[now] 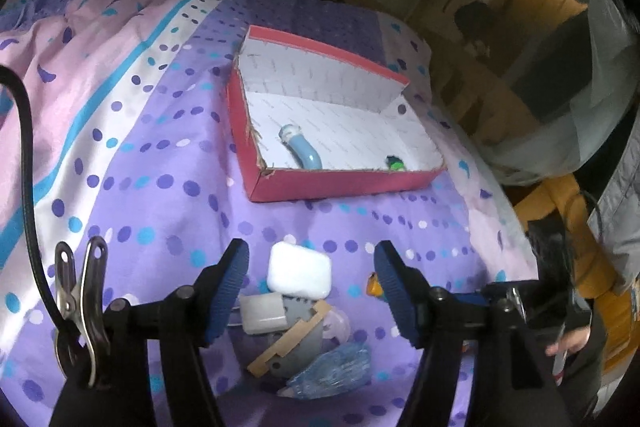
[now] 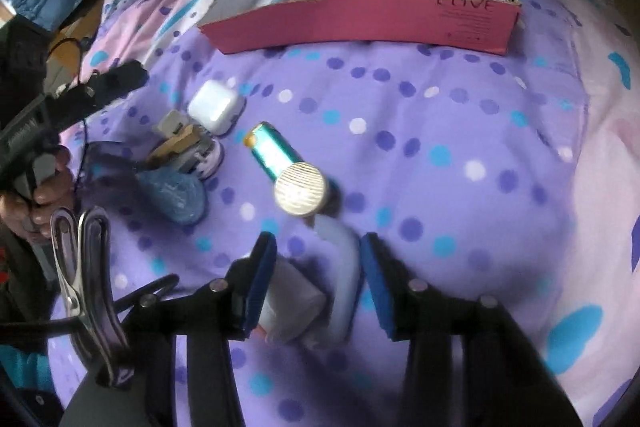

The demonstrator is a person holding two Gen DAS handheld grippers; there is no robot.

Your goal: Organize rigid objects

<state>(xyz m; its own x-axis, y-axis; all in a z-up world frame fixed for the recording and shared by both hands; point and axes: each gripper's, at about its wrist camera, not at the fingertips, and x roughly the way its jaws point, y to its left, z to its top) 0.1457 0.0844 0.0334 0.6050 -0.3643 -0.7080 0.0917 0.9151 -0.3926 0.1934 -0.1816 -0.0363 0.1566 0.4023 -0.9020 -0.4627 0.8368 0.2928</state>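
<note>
A red cardboard box [image 1: 328, 183] with a white inside lies on the bed; it holds a light blue curved tube [image 1: 302, 149] and a small green item [image 1: 396, 163]. My left gripper [image 1: 310, 281] is open above a white case [image 1: 299, 270], with a pile of small items [image 1: 288, 331] under it. In the right wrist view the red box [image 2: 360, 23] lies ahead. A teal cylinder with a shiny end [image 2: 286, 165] lies on the sheet. My right gripper [image 2: 316, 275] is open around a pale tube [image 2: 340, 267] and a white block [image 2: 292, 301].
The purple dotted bedsheet [image 1: 160, 167] covers the bed. The bed's right edge drops to orange furniture [image 1: 560, 211]. The white case [image 2: 216, 105] and the pile [image 2: 184, 155] lie left in the right wrist view, beside the other gripper [image 2: 80, 95].
</note>
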